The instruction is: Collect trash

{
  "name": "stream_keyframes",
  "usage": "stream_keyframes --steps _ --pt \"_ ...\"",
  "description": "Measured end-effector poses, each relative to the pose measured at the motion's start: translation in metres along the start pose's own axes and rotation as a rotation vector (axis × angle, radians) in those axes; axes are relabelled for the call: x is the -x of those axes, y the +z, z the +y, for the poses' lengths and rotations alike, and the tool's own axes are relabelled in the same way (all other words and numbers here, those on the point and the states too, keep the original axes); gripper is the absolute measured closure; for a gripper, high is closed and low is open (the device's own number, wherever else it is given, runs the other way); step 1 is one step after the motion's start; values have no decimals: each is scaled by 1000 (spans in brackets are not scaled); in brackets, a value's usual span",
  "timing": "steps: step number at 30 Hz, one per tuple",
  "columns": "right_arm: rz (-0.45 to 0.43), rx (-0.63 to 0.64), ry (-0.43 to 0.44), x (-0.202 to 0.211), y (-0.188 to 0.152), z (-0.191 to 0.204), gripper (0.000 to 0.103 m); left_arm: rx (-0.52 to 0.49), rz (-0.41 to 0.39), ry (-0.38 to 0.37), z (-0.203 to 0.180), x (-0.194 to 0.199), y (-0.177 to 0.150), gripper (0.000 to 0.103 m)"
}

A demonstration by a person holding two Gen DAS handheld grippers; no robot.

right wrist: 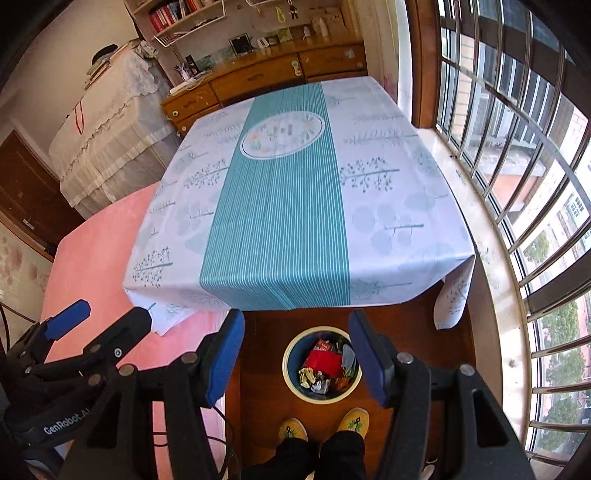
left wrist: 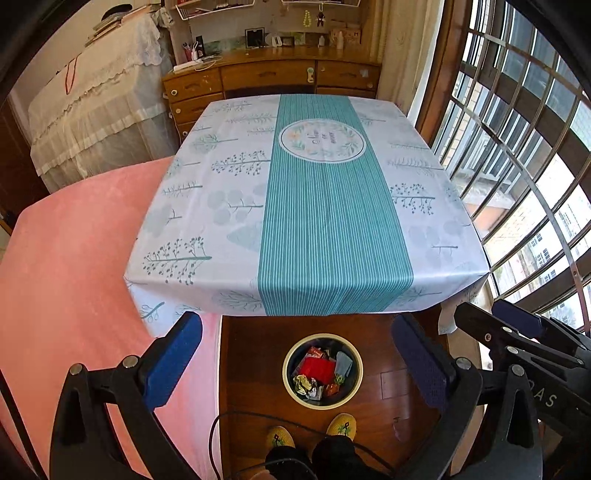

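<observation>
- Left tongs (left wrist: 295,354) stand wide open with nothing between the blue pads (left wrist: 173,354).
- Right tongs (right wrist: 297,354) stand partly open, also empty.
- The trash bin (left wrist: 291,389) sits on the wooden floor (left wrist: 388,384) below and between both tongs, in front of the person's yellow shoes (right wrist: 325,424).
- Inside the bin lie crumpled wrappers (right wrist: 314,380) and a red packet (right wrist: 325,363).
- Beyond the tongs, the worktop (left wrist: 221,221) under its teal-striped cloth carries nothing; a pink bed (left wrist: 74,258) lies left of it.

1. A lived-in home bedroom: a pink bed (left wrist: 74,258) beside a counter (left wrist: 314,203) under a leaf-print cloth
2. A wooden dresser (left wrist: 269,77) with keepsakes, bookshelves (right wrist: 184,14), a barred bay window (right wrist: 517,184)
</observation>
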State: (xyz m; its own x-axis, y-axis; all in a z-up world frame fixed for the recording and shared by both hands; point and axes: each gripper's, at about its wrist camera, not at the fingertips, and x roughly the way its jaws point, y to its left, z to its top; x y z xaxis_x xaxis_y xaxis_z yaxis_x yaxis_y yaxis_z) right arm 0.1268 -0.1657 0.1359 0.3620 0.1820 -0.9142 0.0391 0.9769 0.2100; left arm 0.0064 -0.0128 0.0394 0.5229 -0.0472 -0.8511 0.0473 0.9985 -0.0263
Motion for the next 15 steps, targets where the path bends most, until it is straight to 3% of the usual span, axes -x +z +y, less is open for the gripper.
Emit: stream_keyframes --steps 15 --pt "-40 44 -21 11 13 7 44 42 -16 -1 1 6 11 1"
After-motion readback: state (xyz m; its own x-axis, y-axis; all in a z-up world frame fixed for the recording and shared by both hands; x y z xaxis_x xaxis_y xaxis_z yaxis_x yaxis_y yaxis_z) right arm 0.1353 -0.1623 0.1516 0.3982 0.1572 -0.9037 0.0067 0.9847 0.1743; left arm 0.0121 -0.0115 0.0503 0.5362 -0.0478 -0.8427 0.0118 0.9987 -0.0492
